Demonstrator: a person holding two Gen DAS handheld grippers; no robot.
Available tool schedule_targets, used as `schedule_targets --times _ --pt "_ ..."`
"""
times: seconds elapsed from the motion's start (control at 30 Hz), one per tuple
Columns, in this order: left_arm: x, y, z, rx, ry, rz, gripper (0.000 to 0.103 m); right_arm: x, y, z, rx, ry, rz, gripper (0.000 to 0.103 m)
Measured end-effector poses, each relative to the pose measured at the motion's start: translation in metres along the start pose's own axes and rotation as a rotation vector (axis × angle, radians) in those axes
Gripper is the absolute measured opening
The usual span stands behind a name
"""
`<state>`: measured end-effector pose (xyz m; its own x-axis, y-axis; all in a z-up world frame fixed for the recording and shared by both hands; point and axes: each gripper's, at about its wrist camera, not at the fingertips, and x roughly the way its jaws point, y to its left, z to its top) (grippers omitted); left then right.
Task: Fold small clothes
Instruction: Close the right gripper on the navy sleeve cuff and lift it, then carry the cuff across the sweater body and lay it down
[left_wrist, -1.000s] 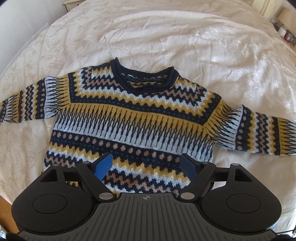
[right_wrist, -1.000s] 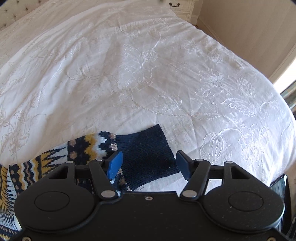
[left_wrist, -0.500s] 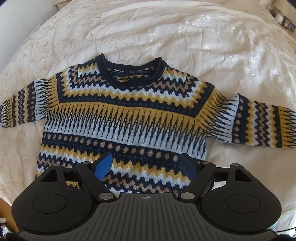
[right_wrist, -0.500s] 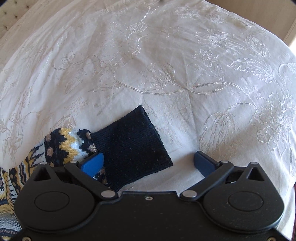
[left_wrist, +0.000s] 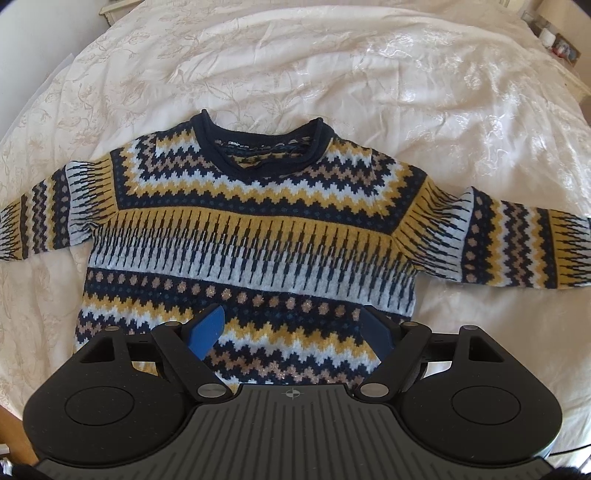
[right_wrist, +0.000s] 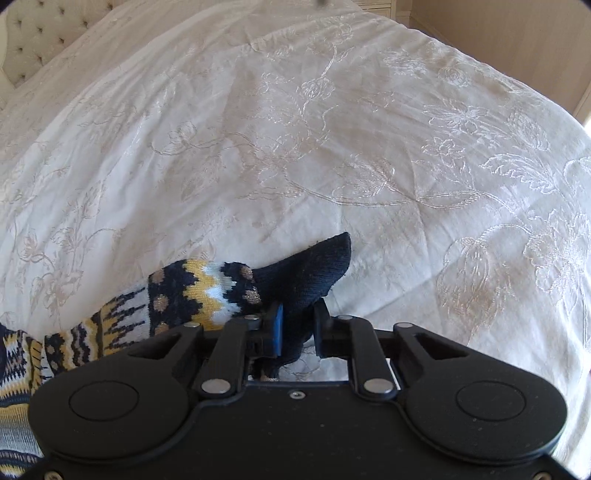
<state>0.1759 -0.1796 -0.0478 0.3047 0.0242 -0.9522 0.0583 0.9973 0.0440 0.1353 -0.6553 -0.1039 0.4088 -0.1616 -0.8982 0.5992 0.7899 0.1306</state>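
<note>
A small knitted sweater (left_wrist: 258, 236) in navy, yellow and pale blue zigzags lies flat on the bed, front up, both sleeves spread out sideways. My left gripper (left_wrist: 293, 328) hovers open over the hem, nothing between its blue pads. In the right wrist view the sweater's sleeve (right_wrist: 177, 295) ends in a navy cuff (right_wrist: 314, 273). My right gripper (right_wrist: 297, 325) is shut on that cuff, which is bunched and lifted off the cover.
The white embroidered bedspread (left_wrist: 369, 81) stretches all around the sweater. A tufted headboard (right_wrist: 40, 33) shows at the far left of the right wrist view. Small items (left_wrist: 557, 44) stand on a surface beyond the bed's right corner.
My right gripper went from wide open around the navy cuff to shut on it, and the cuff has risen. The left gripper has drifted slightly, staying open over the hem.
</note>
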Motion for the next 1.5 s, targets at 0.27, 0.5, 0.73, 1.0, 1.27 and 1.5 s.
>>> schedule_targets --times 0.27,0.5,0.73,1.0,1.27,1.5 --pt "0.009 0.067 0.002 -0.044 -0.007 -0.031 0.079 -0.074 0.082 -0.012 -0.075 -0.132 0.097 0.022" --pt "0.023 0.136 0.006 -0.033 -0.007 -0.048 0.079 -0.13 0.213 -0.048 -0.196 -0.193 0.23 0.022" --pt "0.033 0.203 0.006 0.006 0.006 -0.066 0.079 -0.134 0.35 -0.113 -0.315 -0.176 0.384 0.022" --pt "0.045 0.271 0.004 0.008 -0.006 -0.046 0.079 -0.089 0.475 -0.196 -0.376 -0.063 0.498 0.022" --pt "0.058 0.311 0.009 -0.035 0.0 -0.057 0.079 -0.054 0.536 -0.264 -0.452 -0.009 0.465 0.03" --pt "0.068 0.313 0.014 -0.049 0.004 -0.093 0.079 -0.059 0.534 -0.285 -0.472 -0.041 0.492 0.058"
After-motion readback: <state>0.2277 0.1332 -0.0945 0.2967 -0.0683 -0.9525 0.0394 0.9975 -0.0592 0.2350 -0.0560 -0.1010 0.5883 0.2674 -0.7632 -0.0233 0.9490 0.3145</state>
